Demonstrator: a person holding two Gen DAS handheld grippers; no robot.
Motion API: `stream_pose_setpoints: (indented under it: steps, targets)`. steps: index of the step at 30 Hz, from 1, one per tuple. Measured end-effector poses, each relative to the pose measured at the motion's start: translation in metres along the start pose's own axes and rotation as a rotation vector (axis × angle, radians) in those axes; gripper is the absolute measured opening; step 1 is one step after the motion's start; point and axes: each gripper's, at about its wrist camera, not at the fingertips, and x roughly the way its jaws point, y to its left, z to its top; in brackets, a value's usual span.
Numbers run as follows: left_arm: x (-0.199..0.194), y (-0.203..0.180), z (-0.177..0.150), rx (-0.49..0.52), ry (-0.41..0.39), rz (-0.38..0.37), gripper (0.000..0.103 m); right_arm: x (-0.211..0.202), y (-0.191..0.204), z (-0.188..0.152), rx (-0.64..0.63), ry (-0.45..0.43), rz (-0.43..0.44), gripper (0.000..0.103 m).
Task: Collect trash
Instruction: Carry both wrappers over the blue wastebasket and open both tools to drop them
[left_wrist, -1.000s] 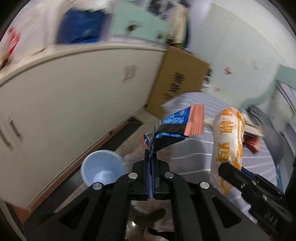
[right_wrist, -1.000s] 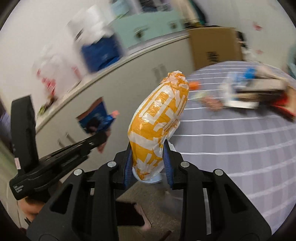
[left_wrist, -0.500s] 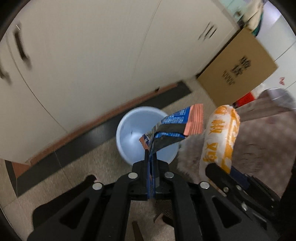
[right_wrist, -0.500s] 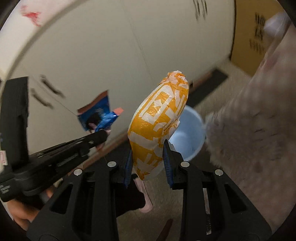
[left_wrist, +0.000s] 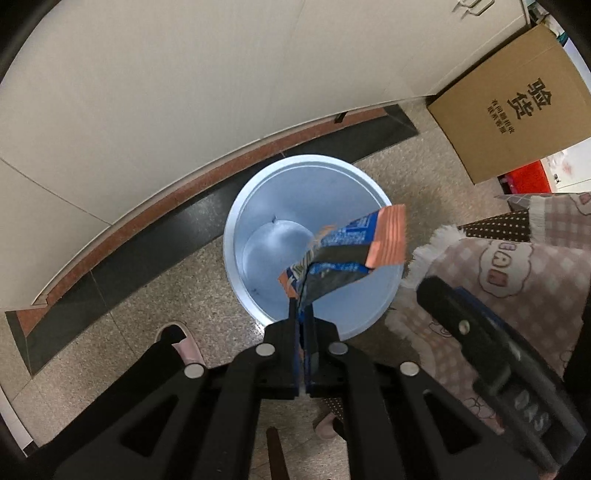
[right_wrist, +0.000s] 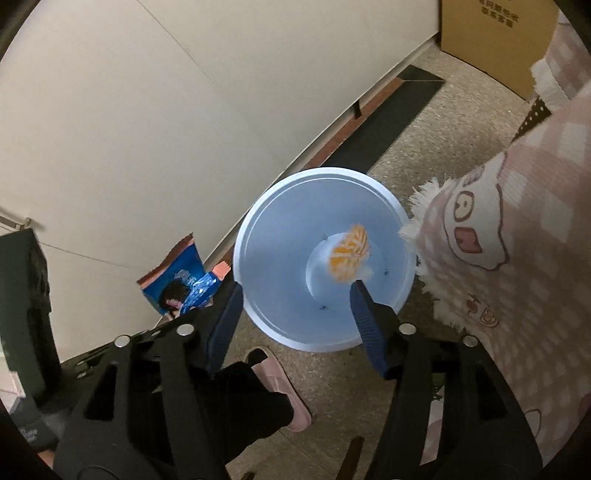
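Note:
A light blue trash bin (left_wrist: 310, 192) stands on the floor below both grippers; it also shows in the right wrist view (right_wrist: 280, 236). My left gripper (left_wrist: 303, 314) is shut on a blue and orange snack wrapper (left_wrist: 351, 251) and holds it over the bin's near rim. The wrapper also shows in the right wrist view (right_wrist: 181, 280). My right gripper (right_wrist: 295, 291) is open above the bin. An orange and white bag (right_wrist: 349, 254), blurred, is inside the bin, apart from the fingers.
Cream cabinet doors (left_wrist: 184, 92) rise behind the bin. A cardboard box (left_wrist: 517, 99) leans at the right. A pink checked blanket (right_wrist: 517, 240) hangs at the bin's right side. A pink slipper (right_wrist: 280, 373) is on the speckled floor in front.
Both grippers moved from the bed down over the bin. My right gripper opened and the orange and white bag dropped into the bin. The left gripper still holds the wrapper.

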Motion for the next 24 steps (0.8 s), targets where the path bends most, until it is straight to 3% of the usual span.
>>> stream_pose_setpoints:
  steps: [9,20,22,24]
  targets:
    - [0.026,-0.019,0.003,0.029,0.065,0.001,0.004,-0.004,-0.004,-0.015,-0.056,-0.043,-0.198,0.066]
    - [0.012,-0.04,0.024,0.08,0.016,-0.003,0.007,-0.034,-0.013,-0.013,-0.008,-0.146,-0.204,0.067]
    - [0.007,-0.042,0.028,0.08,0.005,-0.017,0.021,-0.037,-0.015,-0.009,0.022,-0.153,-0.191,0.067]
    - [0.002,-0.039,0.028,0.053,-0.013,-0.013,0.055,-0.04,-0.021,-0.007,0.062,-0.152,-0.174,0.068]
